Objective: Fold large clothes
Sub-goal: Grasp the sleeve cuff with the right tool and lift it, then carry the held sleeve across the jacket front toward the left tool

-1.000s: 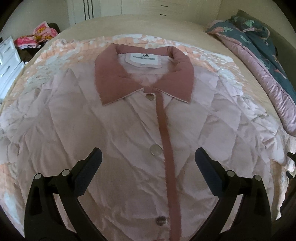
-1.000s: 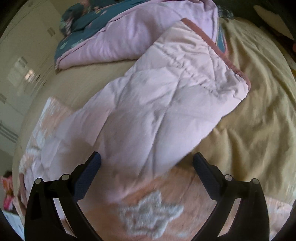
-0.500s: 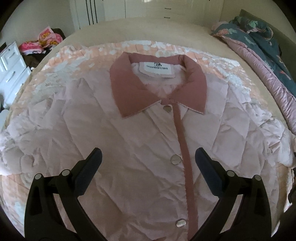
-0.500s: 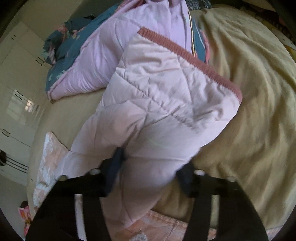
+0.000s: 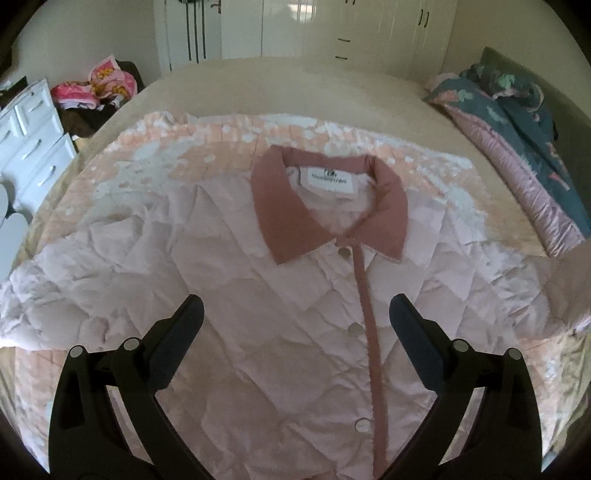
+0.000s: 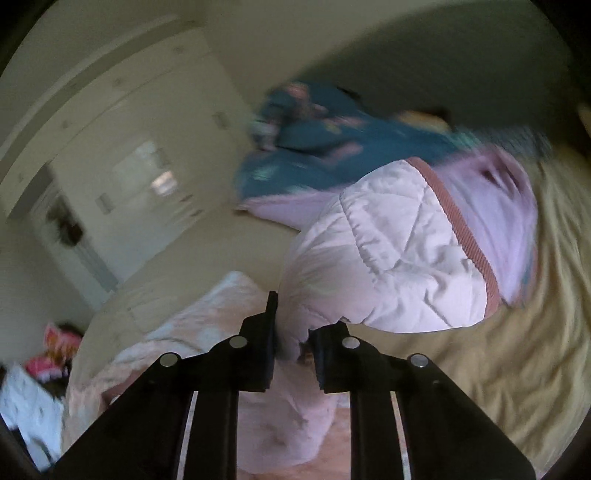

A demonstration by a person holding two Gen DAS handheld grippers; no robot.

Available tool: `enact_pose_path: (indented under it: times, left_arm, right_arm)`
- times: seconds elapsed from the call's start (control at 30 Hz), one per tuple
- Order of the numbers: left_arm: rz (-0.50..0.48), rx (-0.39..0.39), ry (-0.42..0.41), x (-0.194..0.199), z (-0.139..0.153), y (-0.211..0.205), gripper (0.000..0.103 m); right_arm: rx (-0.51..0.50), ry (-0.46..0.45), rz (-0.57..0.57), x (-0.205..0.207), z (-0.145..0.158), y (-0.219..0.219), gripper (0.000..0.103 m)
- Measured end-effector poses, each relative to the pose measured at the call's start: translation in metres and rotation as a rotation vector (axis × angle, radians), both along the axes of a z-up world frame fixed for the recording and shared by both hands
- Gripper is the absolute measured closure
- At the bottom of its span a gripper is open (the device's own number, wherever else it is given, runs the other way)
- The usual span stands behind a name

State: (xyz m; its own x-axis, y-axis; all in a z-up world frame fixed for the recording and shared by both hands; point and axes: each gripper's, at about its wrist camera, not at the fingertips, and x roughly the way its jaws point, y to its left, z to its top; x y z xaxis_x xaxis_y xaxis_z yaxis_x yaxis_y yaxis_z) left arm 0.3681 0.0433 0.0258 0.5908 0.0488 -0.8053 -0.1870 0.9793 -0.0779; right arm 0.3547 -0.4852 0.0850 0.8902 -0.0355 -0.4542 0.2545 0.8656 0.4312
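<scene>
A peach blanket (image 5: 155, 147) with white patches lies spread over a beige bed (image 5: 280, 85). At the right edge of the frame a teal flowered quilt (image 5: 524, 110) with pink lining is bunched up. White wardrobe doors (image 5: 295, 26) fill the top. A white chest of drawers (image 5: 33, 136) stands at the left, with a heap of bright pink cloth (image 5: 96, 85) just beyond it.

Soft dim daylight, fisheye bending and dark corners, right wrist view motion-blurred, left sharp
</scene>
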Motion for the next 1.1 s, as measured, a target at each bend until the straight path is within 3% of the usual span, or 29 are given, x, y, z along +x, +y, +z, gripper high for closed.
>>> enact_pose_path:
  times: [0.17,0.5,0.7,1.1]
  left_arm:
    - [-0.015,-0.011,-0.032,-0.008,0.023,0.009,0.009]
    - [-0.015,-0.019,-0.084,-0.019,0.058,0.033,0.009]
    - [-0.017,-0.048,-0.104,-0.026,0.066,0.05,0.009]
    - [0.016,-0.134,-0.086,-0.029,0.059,0.081,0.009]
  right_arm:
    - [-0.109,-0.067,0.125,0.018,0.047,0.061,0.087]
    - [-0.282,-0.126,0.249,0.022,0.091,0.143,0.087]
    - [-0.327,-0.144,0.331,0.024,0.098,0.186,0.088]
    - [-0.299,-0.137,0.46,0.028,0.087,0.268,0.088]
